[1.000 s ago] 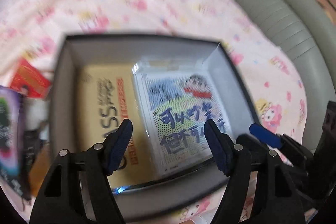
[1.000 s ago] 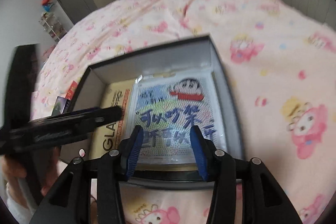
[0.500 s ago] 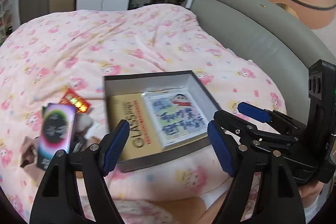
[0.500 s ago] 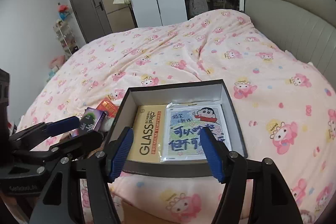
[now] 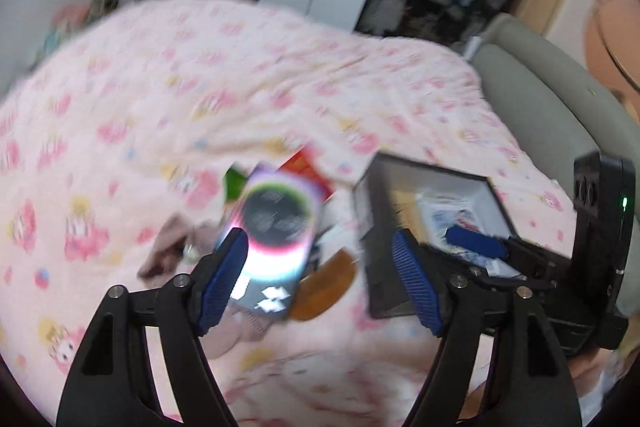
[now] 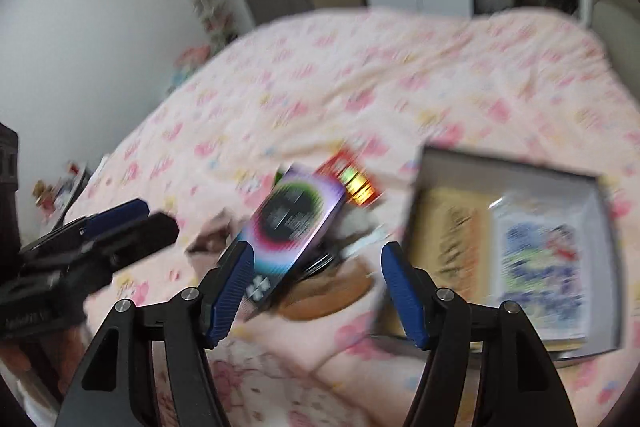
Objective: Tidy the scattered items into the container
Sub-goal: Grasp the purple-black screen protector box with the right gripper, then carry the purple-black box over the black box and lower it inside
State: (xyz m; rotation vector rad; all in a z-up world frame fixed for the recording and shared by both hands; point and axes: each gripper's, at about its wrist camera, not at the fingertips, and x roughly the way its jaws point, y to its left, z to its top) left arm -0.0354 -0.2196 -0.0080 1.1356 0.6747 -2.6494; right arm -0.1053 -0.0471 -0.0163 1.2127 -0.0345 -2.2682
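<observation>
1. On the bed [image 6: 360,75], left of the box [image 6: 424,195]: loose pile, rainbow-ringed purple carton [image 6: 296,223] on top, red packet [image 6: 352,175] behind.
2. Left claw [image 5: 320,279] and right claw [image 6: 316,291] both released, nothing between the jaws; left's have just narrowed a bit.
3. Risk: both claws aim at one carton, so they could collide or knock it.
4. Box contents too blurred; no labels readable.

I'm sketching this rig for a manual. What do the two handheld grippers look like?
Both match. The left gripper and right gripper each have two black plastic arms with triangular cut-outs and silver pivot screws, ending in ribbed blue pads. Seen from the left wrist, the right unit has a black block body with a small green light. No cables or sleeves are visible.
</observation>
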